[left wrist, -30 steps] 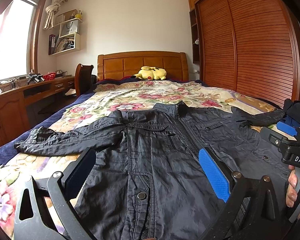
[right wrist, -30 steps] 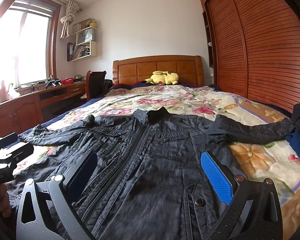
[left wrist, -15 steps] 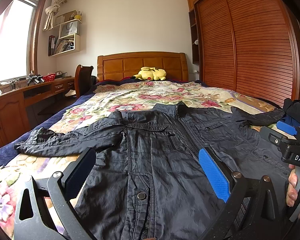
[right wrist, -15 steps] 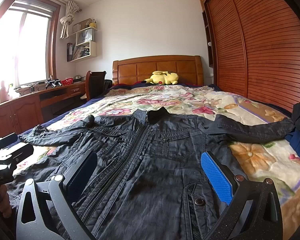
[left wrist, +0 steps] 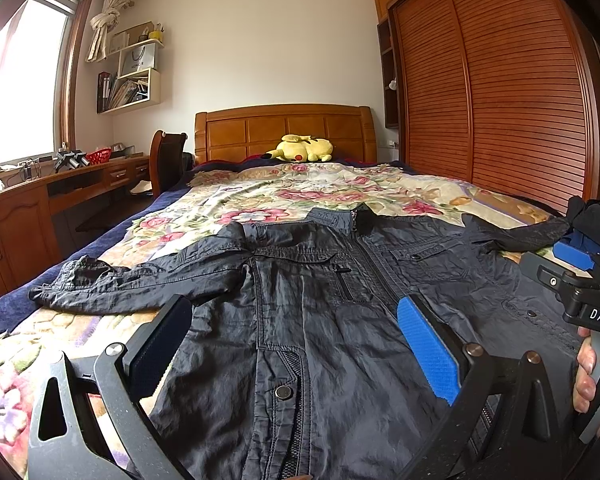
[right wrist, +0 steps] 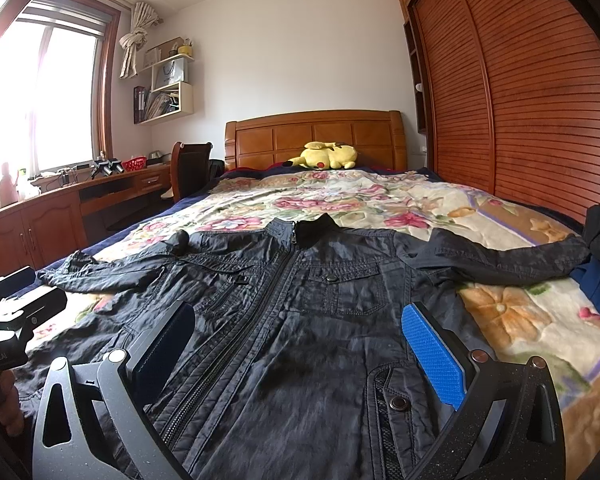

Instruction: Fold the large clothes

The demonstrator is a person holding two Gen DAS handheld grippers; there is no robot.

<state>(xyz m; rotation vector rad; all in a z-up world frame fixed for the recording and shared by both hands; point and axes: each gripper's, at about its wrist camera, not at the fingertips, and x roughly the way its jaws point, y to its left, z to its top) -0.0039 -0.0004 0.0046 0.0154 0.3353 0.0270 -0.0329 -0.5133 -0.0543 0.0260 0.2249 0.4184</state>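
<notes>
Both grippers, left gripper (left wrist: 294, 344) and right gripper (right wrist: 300, 344), hover spread wide and empty over the dark jacket (right wrist: 300, 320), sleeves toward 9 and 3 o'clock on the bed (right wrist: 380, 200).

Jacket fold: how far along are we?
Done: the jacket lies flat and zipped on the bed, front up, both sleeves spread out. In hand: nothing; the left tool and the right tool hover open above its lower half, gripping no cloth. Left: every fold, as no sleeve or hem is turned in yet.
</notes>
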